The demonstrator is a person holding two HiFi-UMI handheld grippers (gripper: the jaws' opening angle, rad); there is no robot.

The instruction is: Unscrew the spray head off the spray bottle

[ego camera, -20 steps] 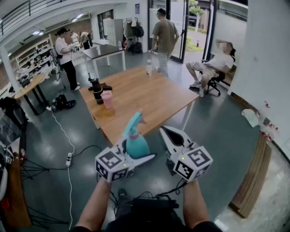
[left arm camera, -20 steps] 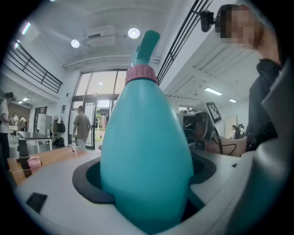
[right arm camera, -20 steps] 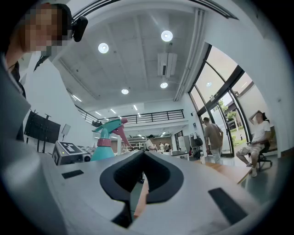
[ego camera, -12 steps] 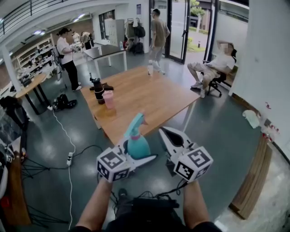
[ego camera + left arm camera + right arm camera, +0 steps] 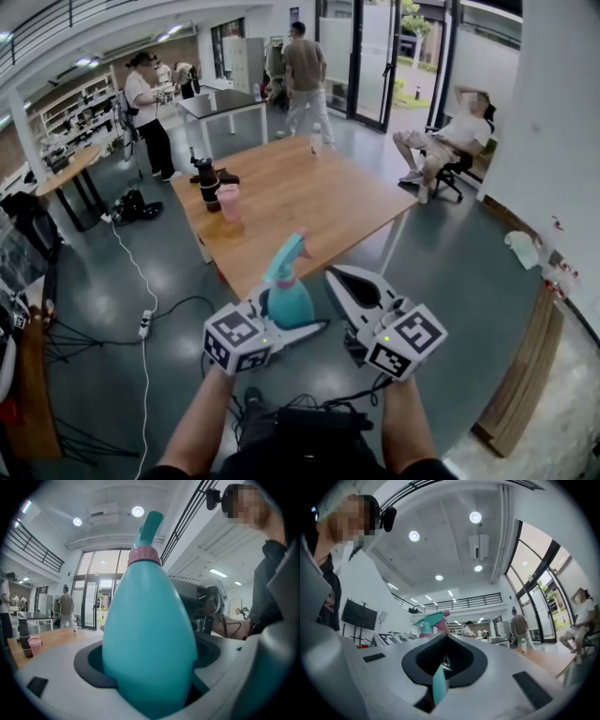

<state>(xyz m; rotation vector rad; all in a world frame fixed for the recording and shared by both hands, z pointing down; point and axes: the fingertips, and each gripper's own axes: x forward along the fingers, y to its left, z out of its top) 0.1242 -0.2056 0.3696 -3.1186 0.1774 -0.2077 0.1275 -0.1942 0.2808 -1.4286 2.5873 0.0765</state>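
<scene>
Left gripper (image 5: 286, 317) clamps the teal spray bottle (image 5: 287, 302) by its body, pink-collared spray head (image 5: 284, 256) attached. Right gripper (image 5: 336, 277) sits at the bottle's 3 o'clock, jaws closed and empty. The walking person (image 5: 302, 70) in the background has shifted toward 11 o'clock.

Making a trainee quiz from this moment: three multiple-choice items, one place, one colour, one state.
1. Where is the pink cup? A on the wooden table B on the floor C in a gripper
2. What colour is the spray bottle's collar? A black B pink C white
3. How do the right gripper's jaws stand? A wide apart B shut on the bottle C shut, empty
Answers: 1 A, it stands near the table's left edge; 2 B, the left gripper view shows it pink; 3 C, they meet with nothing between.
</scene>
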